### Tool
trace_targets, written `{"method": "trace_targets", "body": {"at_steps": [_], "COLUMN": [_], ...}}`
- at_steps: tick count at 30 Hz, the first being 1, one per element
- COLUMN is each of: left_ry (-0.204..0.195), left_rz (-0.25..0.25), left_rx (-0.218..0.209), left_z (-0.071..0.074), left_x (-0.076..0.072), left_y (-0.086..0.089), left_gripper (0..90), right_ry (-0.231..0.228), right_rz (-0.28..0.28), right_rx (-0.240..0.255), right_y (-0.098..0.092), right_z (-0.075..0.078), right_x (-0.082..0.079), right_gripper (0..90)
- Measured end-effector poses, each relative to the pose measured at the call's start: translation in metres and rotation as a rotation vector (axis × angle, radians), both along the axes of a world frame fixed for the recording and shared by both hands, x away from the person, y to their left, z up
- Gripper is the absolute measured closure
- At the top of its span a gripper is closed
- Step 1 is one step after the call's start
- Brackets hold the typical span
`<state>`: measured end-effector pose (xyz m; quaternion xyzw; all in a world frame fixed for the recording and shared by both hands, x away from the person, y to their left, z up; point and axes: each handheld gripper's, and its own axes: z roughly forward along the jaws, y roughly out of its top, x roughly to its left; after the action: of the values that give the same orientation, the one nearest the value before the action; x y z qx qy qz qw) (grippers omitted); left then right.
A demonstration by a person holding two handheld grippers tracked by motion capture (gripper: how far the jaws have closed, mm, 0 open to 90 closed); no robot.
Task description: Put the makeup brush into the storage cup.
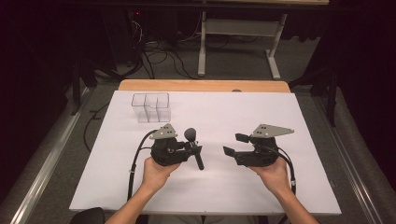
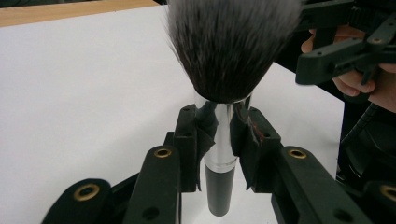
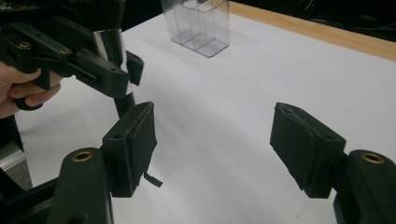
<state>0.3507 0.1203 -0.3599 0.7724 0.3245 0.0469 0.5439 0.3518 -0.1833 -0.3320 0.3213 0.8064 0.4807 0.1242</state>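
Left gripper (image 1: 195, 151) lower-centre-left of high view, jaws clamped on makeup brush (image 1: 193, 146) at silver ferrule; bristle head points to top of frame, black handle toward bottom. Left gripper view: pads (image 2: 204, 137) press ferrule from both sides, bristles at top centre. Right gripper (image 1: 236, 144) centre-right of high view, well apart from brush, jaws wide, nothing between pads (image 3: 142, 140). Clear compartment box (image 1: 151, 107) upper left on white table (image 1: 280, 186), apart from both.
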Motion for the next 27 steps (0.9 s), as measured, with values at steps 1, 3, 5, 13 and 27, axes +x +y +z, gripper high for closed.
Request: {"method": "trace_targets", "body": {"at_steps": [1, 3, 5, 13, 27], "left_ry": [0.000, 0.000, -0.002, -0.006, -0.012], "left_rz": [0.002, 0.003, 0.003, 0.009, 0.031], "left_rx": [0.002, 0.006, 0.011, 0.020, 0.024], "left_z": [0.000, 0.000, 0.000, 0.001, 0.007], "left_x": [0.000, 0.000, 0.000, 0.000, -0.001], "left_y": [0.000, 0.000, 0.001, 0.004, 0.015], "left_gripper": [70.6, 70.5, 70.6, 70.6, 70.6], "right_ry": [-0.005, -0.008, -0.012, -0.025, -0.062], "right_rz": [-0.009, -0.026, -0.043, -0.123, -0.202], "right_rx": [0.004, 0.009, 0.016, 0.036, 0.057], "right_y": [-0.005, -0.012, -0.020, -0.049, -0.078], "right_z": [0.001, 0.002, 0.002, -0.004, -0.012], "right_x": [0.001, 0.002, 0.003, 0.005, 0.003], "right_gripper": [32.6, 32.0, 31.1, 31.2, 30.6]}}
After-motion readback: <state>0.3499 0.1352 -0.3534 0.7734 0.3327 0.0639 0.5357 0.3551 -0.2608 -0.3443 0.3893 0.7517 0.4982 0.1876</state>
